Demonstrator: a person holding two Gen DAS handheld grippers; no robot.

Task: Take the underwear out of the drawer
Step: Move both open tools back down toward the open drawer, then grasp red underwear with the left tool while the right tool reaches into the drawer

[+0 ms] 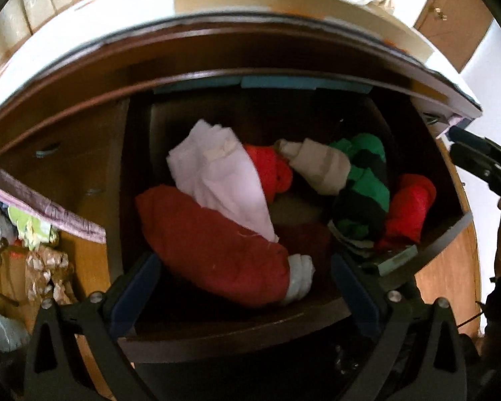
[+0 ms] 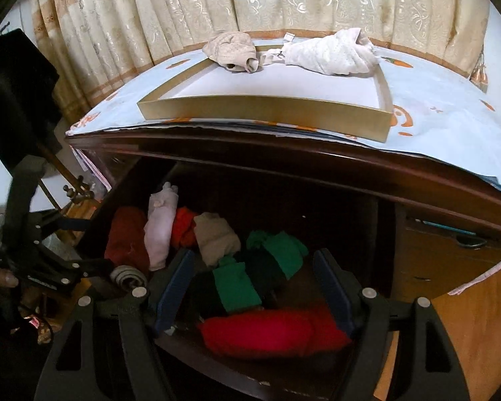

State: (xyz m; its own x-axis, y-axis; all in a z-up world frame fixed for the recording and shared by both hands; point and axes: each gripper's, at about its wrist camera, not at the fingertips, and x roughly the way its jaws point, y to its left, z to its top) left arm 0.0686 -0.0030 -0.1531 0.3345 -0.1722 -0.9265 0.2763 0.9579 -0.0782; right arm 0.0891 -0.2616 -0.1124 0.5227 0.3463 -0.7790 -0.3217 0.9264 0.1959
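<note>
The dark wooden drawer (image 1: pixel 237 330) is pulled open and holds several rolled garments. In the left wrist view I see a dark red roll (image 1: pixel 210 250), a white piece (image 1: pixel 217 173), a beige roll (image 1: pixel 320 167), a green and black roll (image 1: pixel 364 187) and a bright red roll (image 1: pixel 407 207). My left gripper (image 1: pixel 247 287) is open and empty, hovering over the dark red roll. My right gripper (image 2: pixel 254 280) is open and empty above the green and black roll (image 2: pixel 240 284) and the bright red roll (image 2: pixel 270 334). The left gripper also shows in the right wrist view (image 2: pixel 93 267).
On the dresser top, a gold-sided shallow box (image 2: pixel 267 110) holds a beige garment (image 2: pixel 230 50) and a white garment (image 2: pixel 330 53). A patterned curtain (image 2: pixel 250 0) hangs behind. Clutter (image 1: pixel 33 250) sits left of the dresser. Another drawer with a handle (image 2: pixel 471 242) lies to the right.
</note>
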